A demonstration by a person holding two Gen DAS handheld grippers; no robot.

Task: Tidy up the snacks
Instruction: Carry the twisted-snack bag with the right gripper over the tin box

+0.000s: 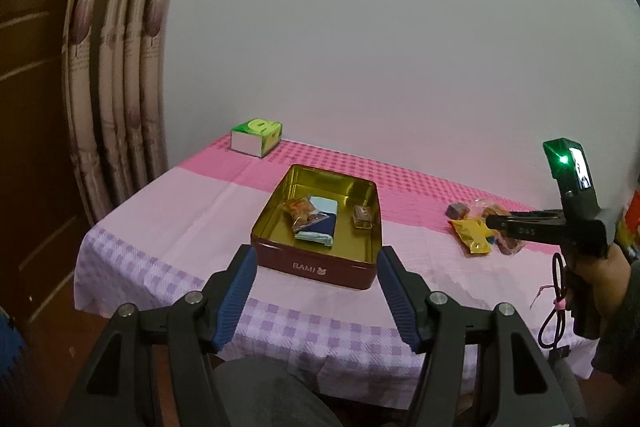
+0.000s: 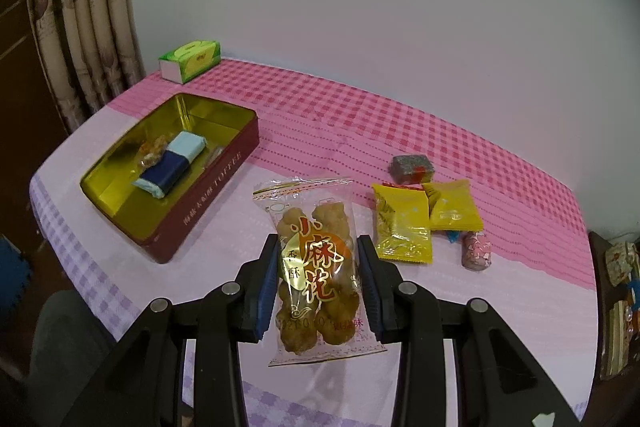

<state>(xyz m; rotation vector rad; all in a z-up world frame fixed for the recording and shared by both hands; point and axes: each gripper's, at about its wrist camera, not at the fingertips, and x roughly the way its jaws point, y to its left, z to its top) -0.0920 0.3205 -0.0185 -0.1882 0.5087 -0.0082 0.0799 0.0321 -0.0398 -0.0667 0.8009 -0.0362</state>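
My right gripper (image 2: 318, 247) is shut on a clear packet of fried dough twists (image 2: 316, 267), held above the pink checked tablecloth. To its left stands the open red tin (image 2: 224, 171) with a gold inside. In it lie a blue and pale blue packet (image 2: 172, 167), a clear orange snack bag (image 2: 150, 151) and a small candy (image 2: 212, 157). To the right lie two yellow packets (image 2: 402, 227), a grey cube snack (image 2: 412, 167) and a pink floral roll (image 2: 476, 251). My left gripper (image 1: 317, 253) stands open and empty just before the tin (image 1: 320, 265).
A green tissue box (image 2: 192, 61) sits at the table's far left corner by the curtain (image 1: 120, 67). A white wall backs the table. A hand (image 1: 600, 279) carries the right gripper at the right edge. A cluttered shelf (image 2: 618, 267) stands beyond the table's right end.
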